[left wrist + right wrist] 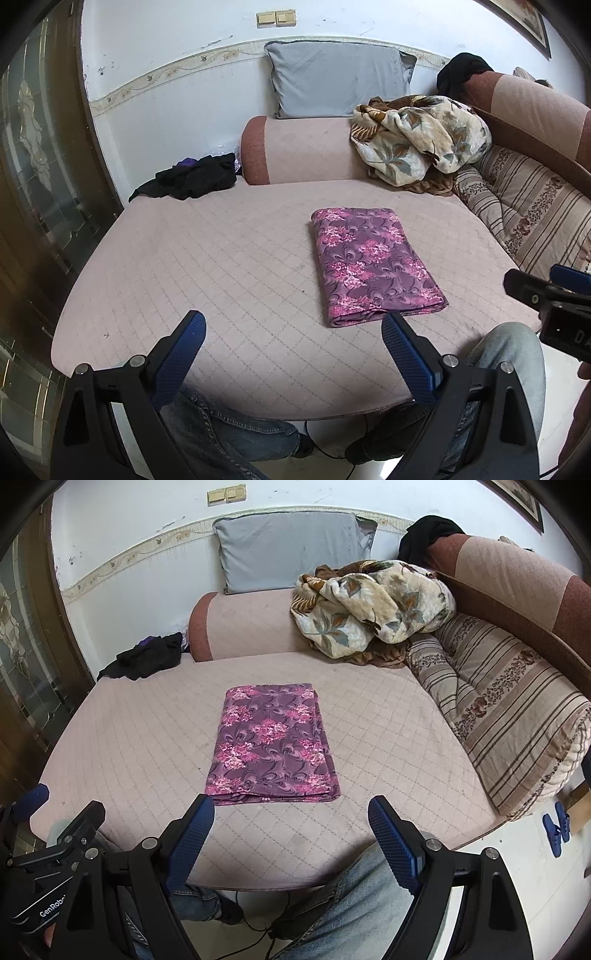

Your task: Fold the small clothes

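Pink quilted sofa seat (140, 738), folded purple floral cloth (271, 744), black clothes (147, 659)

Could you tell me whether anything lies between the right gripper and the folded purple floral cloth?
Nothing visible does. Only bare quilted mattress lies between the open right gripper and the folded purple floral cloth.

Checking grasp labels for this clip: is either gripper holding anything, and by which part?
Nothing is held. The left gripper and right gripper are both open, short of the folded purple floral cloth.
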Demonstrator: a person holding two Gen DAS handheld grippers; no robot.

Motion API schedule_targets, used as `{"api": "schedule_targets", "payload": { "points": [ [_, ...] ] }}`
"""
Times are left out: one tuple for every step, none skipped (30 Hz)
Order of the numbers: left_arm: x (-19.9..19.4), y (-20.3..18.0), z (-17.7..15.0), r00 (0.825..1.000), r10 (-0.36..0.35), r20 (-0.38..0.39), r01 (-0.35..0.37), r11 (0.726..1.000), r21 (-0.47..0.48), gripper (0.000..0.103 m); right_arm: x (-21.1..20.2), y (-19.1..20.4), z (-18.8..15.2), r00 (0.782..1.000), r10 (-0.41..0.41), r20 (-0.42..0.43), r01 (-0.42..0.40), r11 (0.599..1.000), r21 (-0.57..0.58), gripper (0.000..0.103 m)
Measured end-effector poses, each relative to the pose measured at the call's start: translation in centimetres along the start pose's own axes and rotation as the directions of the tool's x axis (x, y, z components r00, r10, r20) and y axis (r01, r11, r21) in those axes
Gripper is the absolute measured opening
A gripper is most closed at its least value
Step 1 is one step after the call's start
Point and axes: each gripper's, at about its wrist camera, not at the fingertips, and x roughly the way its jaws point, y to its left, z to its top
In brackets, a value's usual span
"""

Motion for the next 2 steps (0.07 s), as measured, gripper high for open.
{"api": "schedule_targets", "payload": {
  "points": [
    [0.3, 0.2, 0.0, 1.000, 0.001, -0.002, -0.001, 1.000, -0.001, 0.096, 0.5, -0.1, 0.1, 1.000, 0.019, 0.000, -0.019, 1.000, 0.007, 0.095],
    [0.8, 0.6, 0.1, 1.000, 0.006, -0.007, -0.006, 1.000, -0.003, 0.096, 1.8, -0.6, 0.2, 0.997, 0.076, -0.012, -0.075, 0.997, 0.032, 0.096]
  ]
}}
